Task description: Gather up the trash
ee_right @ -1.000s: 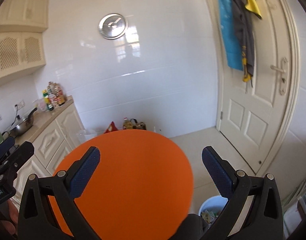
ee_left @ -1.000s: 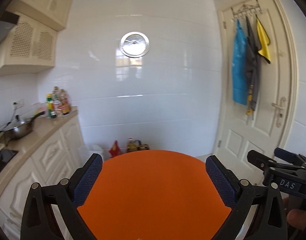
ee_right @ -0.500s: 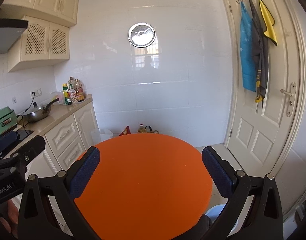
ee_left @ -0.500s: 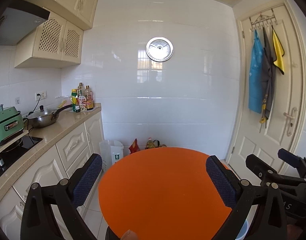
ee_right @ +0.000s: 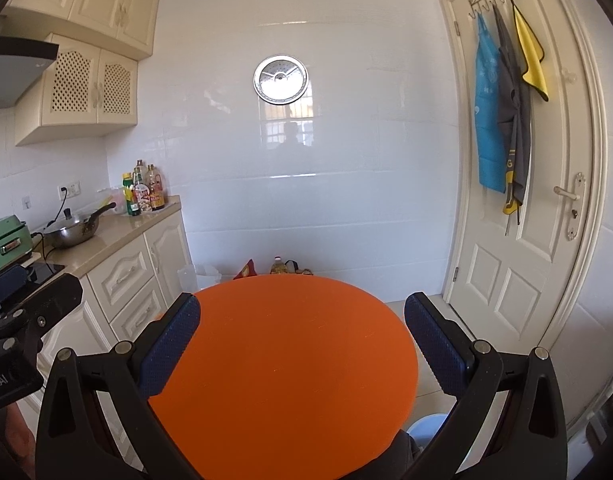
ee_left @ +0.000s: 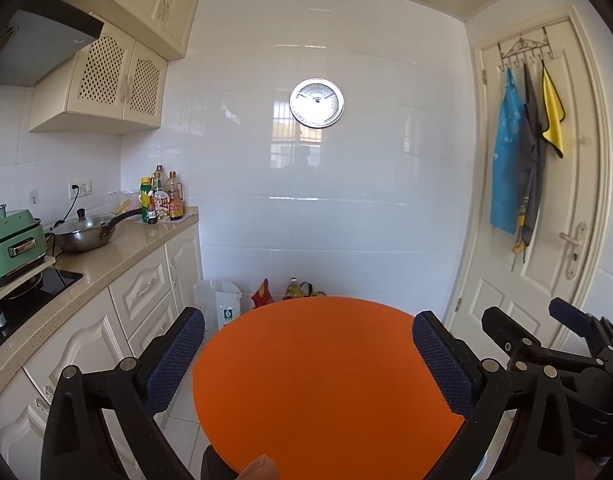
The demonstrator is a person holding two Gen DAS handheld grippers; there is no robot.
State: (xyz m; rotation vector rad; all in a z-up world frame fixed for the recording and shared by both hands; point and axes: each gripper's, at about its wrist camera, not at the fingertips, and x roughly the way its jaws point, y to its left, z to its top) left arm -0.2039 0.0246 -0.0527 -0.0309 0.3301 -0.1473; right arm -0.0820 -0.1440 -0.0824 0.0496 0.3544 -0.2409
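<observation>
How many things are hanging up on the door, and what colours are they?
Blue cloth: 1
Grey cloth: 1
Yellow cloth: 1
Total hanging on the door: 3

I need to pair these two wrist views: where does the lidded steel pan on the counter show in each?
Left wrist view: the steel pan sits at the left edge, mid-height, on the counter beside the green appliance.
Right wrist view: the steel pan is again at the left edge, mid-height, smaller.
Shared landmark: the round metal disc on the white wall.
</observation>
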